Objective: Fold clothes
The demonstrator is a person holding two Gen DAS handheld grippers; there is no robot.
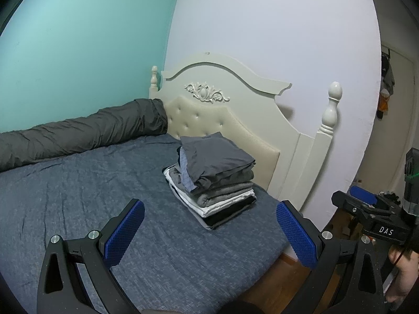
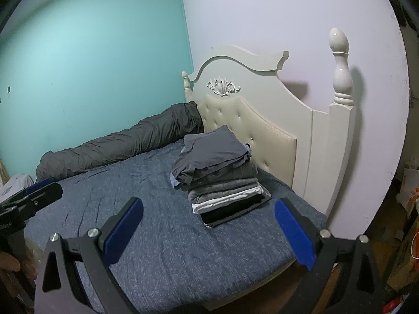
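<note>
Blue bedding covers the mattress, and on it, near the cream headboard, sits a stack of folded clothes — dark grey on top, white and black beneath. Along the teal wall lies a rolled grey quilt. Both the left gripper and right gripper hover spread wide, holding nothing — short of the stack.

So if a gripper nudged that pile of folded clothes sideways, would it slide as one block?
Probably not. The stack of folded clothes is soft fabric, so layers would likely shear. The top grey garment overhangs and sags, so it may slip first. The wrinkled bedsheet would likely drag at the bottom layer.
</note>
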